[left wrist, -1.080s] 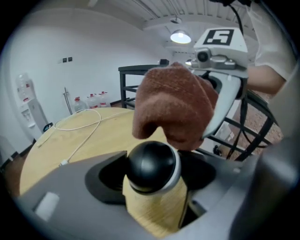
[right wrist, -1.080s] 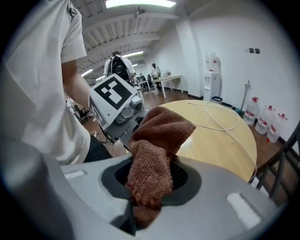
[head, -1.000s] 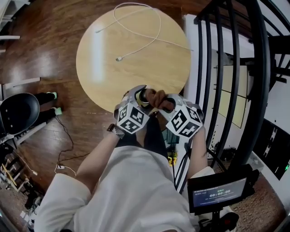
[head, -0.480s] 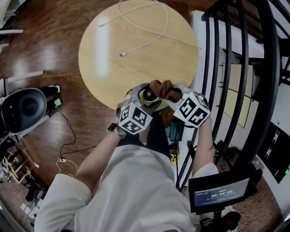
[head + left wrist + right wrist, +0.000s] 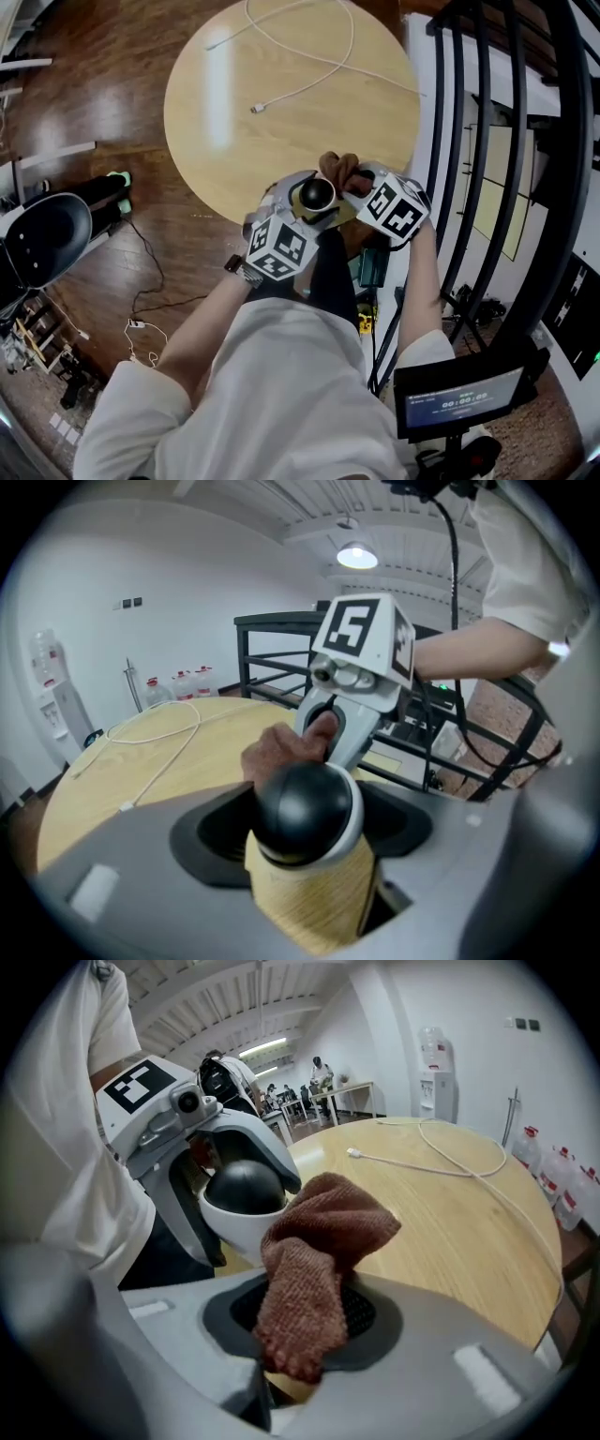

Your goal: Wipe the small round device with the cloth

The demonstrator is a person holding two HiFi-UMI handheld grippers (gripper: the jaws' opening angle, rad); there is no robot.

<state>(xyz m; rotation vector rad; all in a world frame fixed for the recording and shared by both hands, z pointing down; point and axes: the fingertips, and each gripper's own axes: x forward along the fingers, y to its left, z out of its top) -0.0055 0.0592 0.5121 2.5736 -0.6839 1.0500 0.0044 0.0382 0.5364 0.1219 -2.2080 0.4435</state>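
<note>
The small round device (image 5: 316,195), a black dome in a white rim, sits between the jaws of my left gripper (image 5: 312,202), which is shut on it just off the near edge of the round wooden table (image 5: 234,141). My right gripper (image 5: 352,184) is shut on a brown cloth (image 5: 339,170), which touches the device's far right side. In the left gripper view the device (image 5: 302,806) fills the middle, with the cloth (image 5: 279,754) behind it. From the right gripper view, the cloth (image 5: 319,1251) hangs from the jaws and its upper fold lies against the device (image 5: 242,1196).
A white cable (image 5: 305,82) curls over the far part of the table. A black railing (image 5: 506,141) runs along the right, a black chair (image 5: 37,239) stands at the left, and a small screen (image 5: 455,398) sits at the lower right. Water bottles (image 5: 562,1171) stand beyond the table.
Both grippers have moved a little up and right towards the table. The cloth has slid off the top of the device to its far right side, so the black dome now shows.
</note>
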